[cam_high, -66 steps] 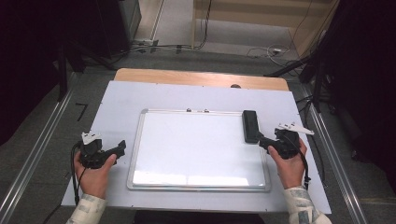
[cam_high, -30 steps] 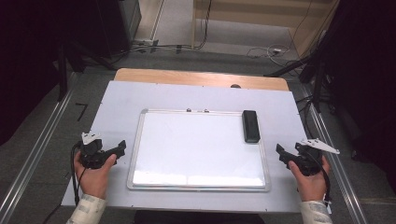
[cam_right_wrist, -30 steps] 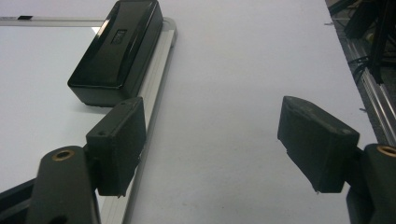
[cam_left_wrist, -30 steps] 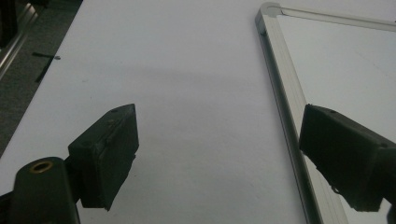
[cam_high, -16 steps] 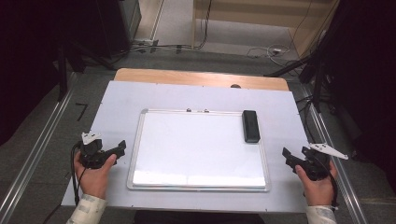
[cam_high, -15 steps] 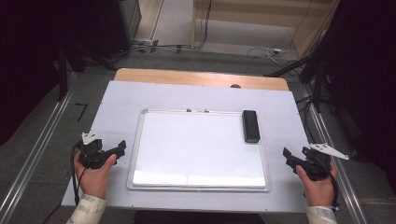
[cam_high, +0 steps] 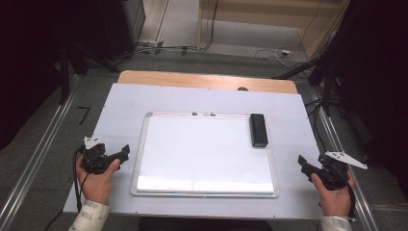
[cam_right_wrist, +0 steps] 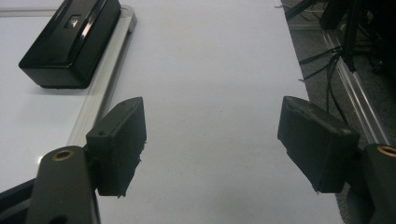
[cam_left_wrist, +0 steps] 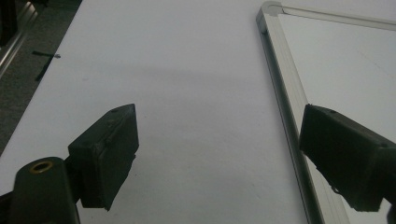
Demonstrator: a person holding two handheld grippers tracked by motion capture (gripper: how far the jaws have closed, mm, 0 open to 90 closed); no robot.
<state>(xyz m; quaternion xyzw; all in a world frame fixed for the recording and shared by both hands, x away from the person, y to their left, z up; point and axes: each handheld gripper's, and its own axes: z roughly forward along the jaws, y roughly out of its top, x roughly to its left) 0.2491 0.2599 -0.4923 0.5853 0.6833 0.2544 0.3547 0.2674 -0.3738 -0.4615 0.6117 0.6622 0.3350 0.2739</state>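
Note:
A white whiteboard (cam_high: 204,154) with a metal frame lies flat in the middle of the white table top (cam_high: 134,103). A black eraser (cam_high: 259,130) rests on its far right corner. My left gripper (cam_high: 125,150) is held just left of the board, open and empty. In the left gripper view its jaws (cam_left_wrist: 219,140) straddle the table surface and the board's left frame (cam_left_wrist: 287,98). My right gripper (cam_high: 302,162) sits at the table's front right, open and empty. The right gripper view has the eraser (cam_right_wrist: 70,39) far ahead to the left of its jaws (cam_right_wrist: 215,135).
A wooden strip (cam_high: 202,81) borders the table's far edge. Metal rails run along the left (cam_high: 41,154) and right (cam_high: 337,144) sides on the floor. Cables (cam_right_wrist: 334,70) lie beyond the right edge. White surface spreads between the board and both table sides.
My right gripper has drawn away from the eraser, moving right and back toward the person at the table's front right. The left gripper, board and eraser have stayed put.

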